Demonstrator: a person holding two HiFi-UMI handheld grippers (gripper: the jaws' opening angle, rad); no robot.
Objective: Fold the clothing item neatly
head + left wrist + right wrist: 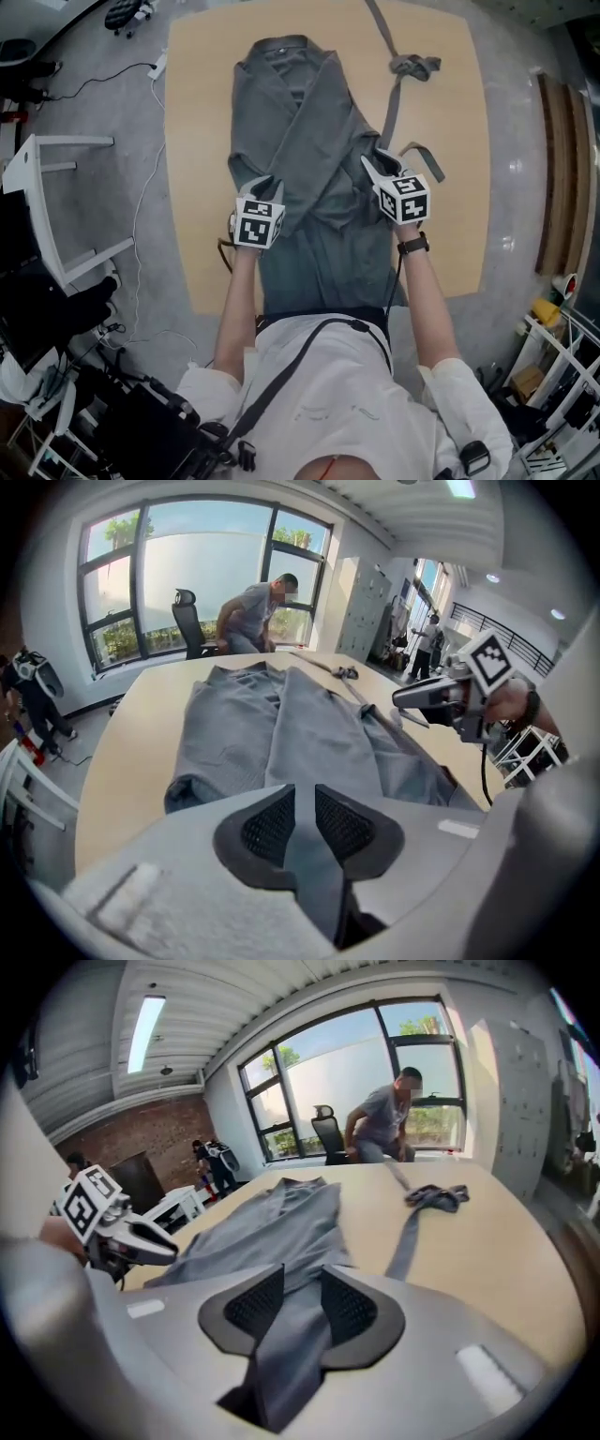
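Reaching both arms forward, my left gripper (pixel 266 185) and right gripper (pixel 376 167) each pinch the robe (pixel 309 122); right points ten o'clock, left twelve.

You had bright daylight from the far windows (pixel 187 583), backed by a ceiling strip light (pixel 145 1026). Shadows on the table (pixel 450 141) were soft. Your head view was sharp. Both gripper views bent and darkened toward their edges, and the garment (pixel 314 874) nearest each lens was blurred.
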